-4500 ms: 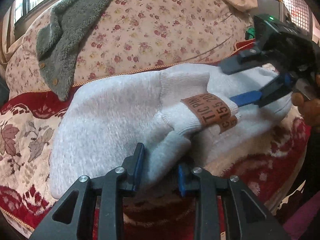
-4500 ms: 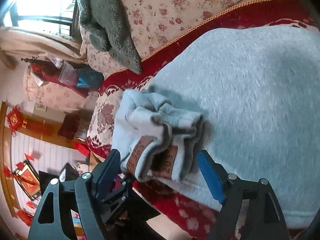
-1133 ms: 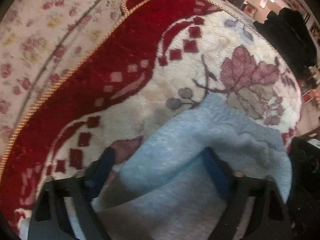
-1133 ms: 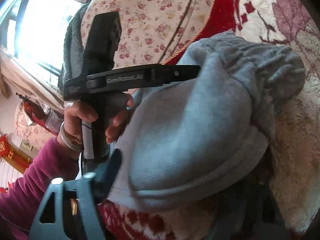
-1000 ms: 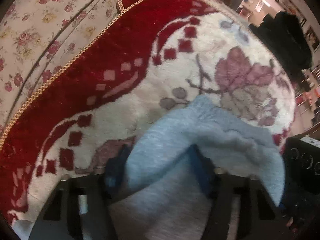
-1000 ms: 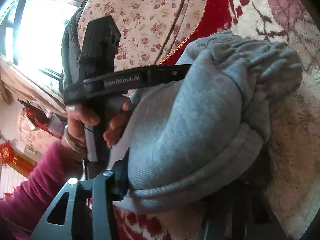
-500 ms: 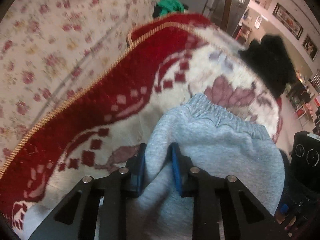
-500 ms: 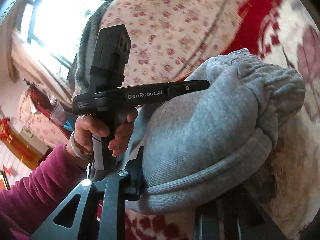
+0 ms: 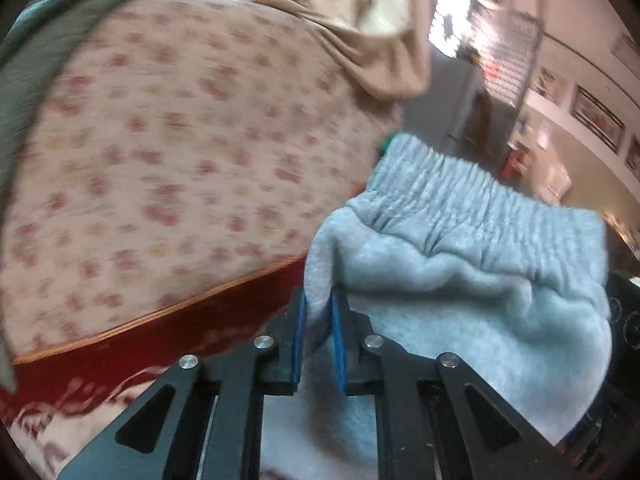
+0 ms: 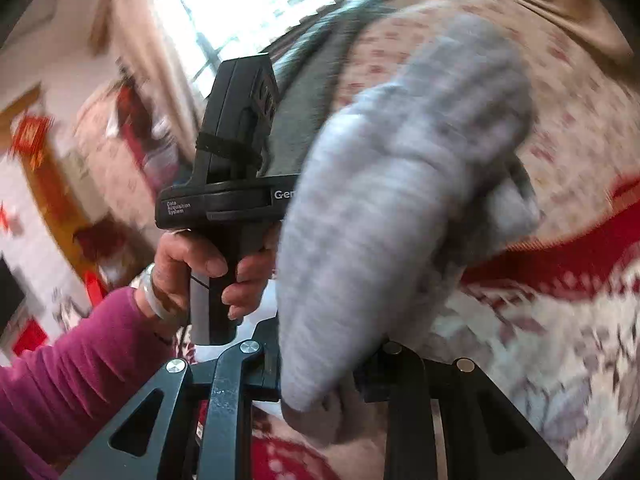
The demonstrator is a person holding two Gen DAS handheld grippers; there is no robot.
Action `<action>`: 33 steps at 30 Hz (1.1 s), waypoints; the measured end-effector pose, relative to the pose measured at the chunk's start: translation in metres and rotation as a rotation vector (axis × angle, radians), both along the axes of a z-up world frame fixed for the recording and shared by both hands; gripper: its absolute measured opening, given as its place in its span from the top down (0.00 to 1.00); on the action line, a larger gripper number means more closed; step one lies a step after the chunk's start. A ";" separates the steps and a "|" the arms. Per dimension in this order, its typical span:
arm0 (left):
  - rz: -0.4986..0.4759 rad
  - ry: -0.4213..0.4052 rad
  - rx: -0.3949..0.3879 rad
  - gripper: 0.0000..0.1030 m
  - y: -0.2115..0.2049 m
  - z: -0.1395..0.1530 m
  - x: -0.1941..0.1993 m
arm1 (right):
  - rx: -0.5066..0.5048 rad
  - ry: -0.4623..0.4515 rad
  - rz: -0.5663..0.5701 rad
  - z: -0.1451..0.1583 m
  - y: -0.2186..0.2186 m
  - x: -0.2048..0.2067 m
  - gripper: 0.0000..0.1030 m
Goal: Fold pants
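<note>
2 grippers, left gripper (image 9: 318, 322) and right gripper (image 10: 316, 368), pinch 1 grey pants (image 9: 472, 264) (blurred).

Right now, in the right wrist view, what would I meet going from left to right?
Magenta sleeve → hand gripping the black handle of the left claw → grey pants → red-and-cream sofa cover.

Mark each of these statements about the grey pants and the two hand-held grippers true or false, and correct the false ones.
1. The left hand-held gripper is clamped on a fold of the grey pants. True.
2. The elastic waistband lies flat on the rug. False: it is lifted in the air.
3. The right hand-held gripper holds nothing. False: grey fabric sits between its fingers.
4. The hand holding the left hand-held gripper wears a magenta sleeve. True.
</note>
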State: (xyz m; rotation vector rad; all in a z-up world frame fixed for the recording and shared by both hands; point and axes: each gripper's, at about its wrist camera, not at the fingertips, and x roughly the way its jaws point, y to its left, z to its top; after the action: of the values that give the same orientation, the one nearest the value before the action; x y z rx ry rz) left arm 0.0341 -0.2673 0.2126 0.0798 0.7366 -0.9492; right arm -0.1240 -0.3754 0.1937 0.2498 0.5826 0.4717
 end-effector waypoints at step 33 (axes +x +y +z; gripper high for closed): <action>0.416 -0.015 -0.032 0.43 0.209 -0.026 -0.095 | -0.210 0.067 0.112 -0.042 0.104 -0.022 0.13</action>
State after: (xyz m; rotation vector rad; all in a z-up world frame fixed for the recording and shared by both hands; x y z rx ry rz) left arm -0.0610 -0.0583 0.1869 -0.0918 0.6893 -0.5625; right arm -0.1464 -0.2716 0.1513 0.0331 0.7090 0.5070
